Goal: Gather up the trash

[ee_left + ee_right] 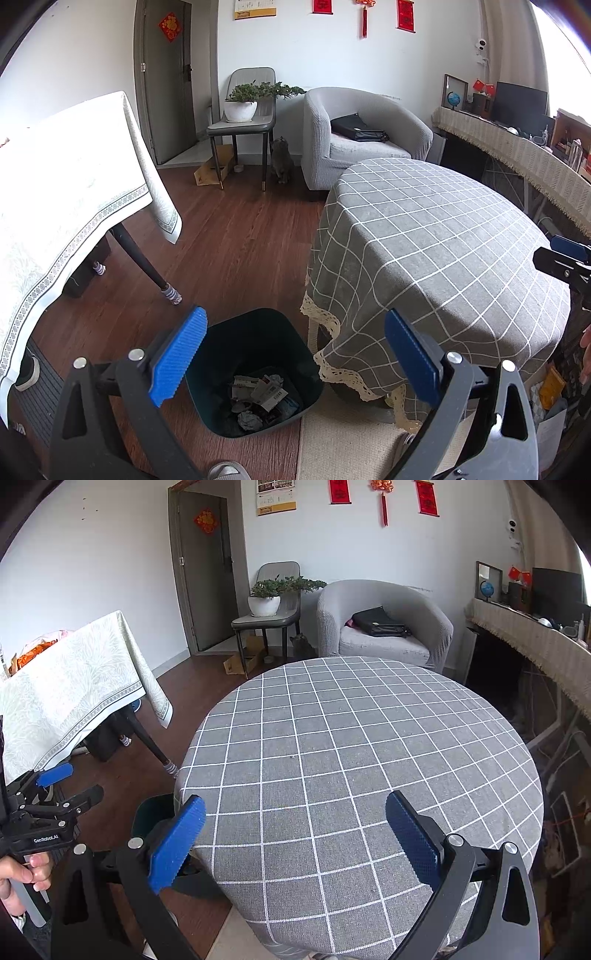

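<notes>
Crumpled paper and torn printed wrappers, heaped as trash [258, 398] at the bottom of dark bin [255, 373]; bin upright on wood floor [236, 236], just beside the draped edge of round tabletop [351, 760], mouth open upward. Directly below and between the spread blue pads of left gripper [293, 354]: jaws wide, nothing held. Right gripper [295, 843] over the grey checked cloth, likewise wide and empty; farther from the bin, which shows only as a dark rim at lower left in the right wrist view. Tabletop bare in both views; no loose trash visible on it or on the nearby floor. Collection judged near complete or complete. Open floor to the left of the bin, up to the leg of white-clothed table [74, 177]; beige rug [340, 443] toward the near side. Lace hem overhanging close to the bin's right rim, a possible snag.
</notes>
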The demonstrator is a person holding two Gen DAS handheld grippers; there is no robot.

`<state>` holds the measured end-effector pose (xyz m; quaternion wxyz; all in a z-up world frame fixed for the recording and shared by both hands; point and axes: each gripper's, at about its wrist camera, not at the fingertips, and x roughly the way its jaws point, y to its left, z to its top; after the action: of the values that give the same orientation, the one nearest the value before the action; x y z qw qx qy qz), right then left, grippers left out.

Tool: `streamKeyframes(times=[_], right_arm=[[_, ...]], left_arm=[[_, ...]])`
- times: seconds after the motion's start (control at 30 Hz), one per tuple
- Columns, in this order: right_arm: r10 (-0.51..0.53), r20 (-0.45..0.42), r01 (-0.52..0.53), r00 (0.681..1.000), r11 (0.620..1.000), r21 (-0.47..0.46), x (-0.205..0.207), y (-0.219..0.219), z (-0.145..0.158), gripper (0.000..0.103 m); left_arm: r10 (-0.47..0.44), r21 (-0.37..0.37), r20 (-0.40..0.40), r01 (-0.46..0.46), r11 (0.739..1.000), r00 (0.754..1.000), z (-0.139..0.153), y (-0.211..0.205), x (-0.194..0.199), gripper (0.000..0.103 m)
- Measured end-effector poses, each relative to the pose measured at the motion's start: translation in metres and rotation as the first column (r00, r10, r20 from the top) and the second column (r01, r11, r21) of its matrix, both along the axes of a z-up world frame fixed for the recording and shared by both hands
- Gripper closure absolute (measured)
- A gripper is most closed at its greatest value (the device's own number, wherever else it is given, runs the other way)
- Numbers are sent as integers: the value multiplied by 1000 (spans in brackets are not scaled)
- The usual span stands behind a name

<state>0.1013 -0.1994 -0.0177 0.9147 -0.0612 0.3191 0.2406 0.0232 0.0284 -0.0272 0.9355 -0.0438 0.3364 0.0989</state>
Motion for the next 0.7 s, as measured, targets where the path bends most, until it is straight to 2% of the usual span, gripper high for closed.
streamKeyframes(times=[0.7], right_arm=[[-1,0,1,1000,1000,0,1,-1,1,4]], left_arm=[[1,-3,-3,-1,1000,1000,0,1,0,5]])
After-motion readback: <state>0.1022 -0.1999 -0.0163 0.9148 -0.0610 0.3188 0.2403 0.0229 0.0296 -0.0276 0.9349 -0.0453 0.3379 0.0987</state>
